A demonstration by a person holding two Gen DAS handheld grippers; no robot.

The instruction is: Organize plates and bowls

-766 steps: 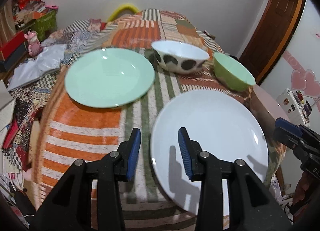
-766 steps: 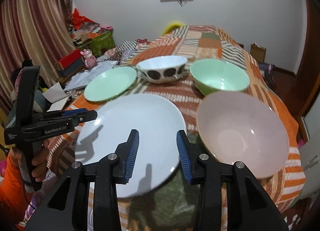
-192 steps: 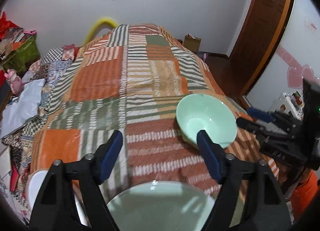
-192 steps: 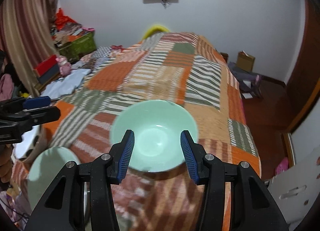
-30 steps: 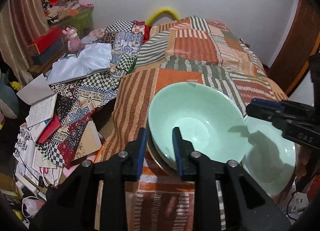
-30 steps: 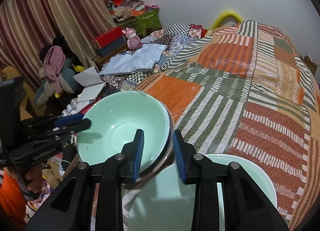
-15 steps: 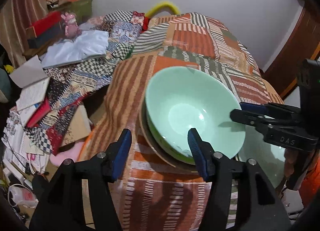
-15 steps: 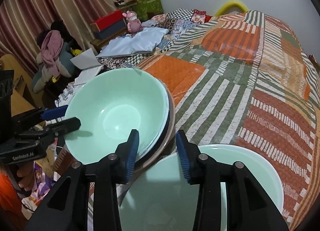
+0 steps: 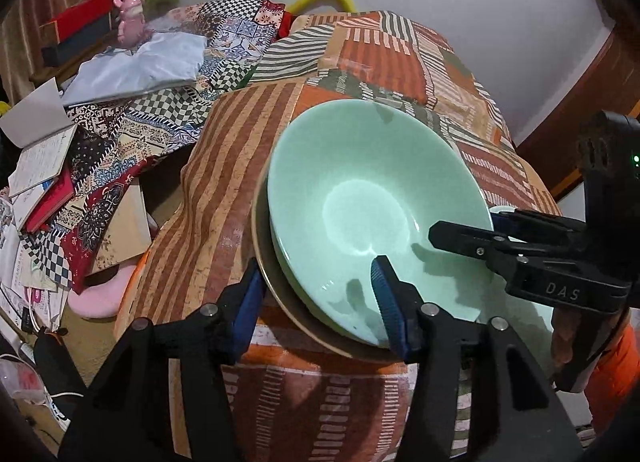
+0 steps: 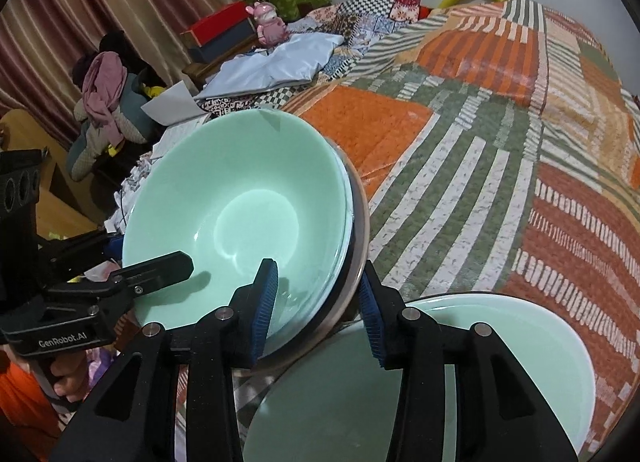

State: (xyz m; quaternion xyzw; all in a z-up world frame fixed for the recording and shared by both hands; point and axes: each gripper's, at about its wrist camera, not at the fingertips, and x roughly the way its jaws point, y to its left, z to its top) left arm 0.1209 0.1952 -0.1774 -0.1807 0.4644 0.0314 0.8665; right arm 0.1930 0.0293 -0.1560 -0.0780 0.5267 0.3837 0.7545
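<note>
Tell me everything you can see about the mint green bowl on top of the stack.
The mint green bowl is glossy, plain and empty, with a wide flared rim and a small flat base. It sits upright, nested in a larger tan-rimmed bowl on the patchwork bedspread, beside a mint green plate. The left gripper and right gripper straddle its rim, pads not pressing.

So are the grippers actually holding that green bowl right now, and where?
Neither holds it. The left gripper and right gripper have just opened; each straddles the green bowl rim, pads clear.
</note>
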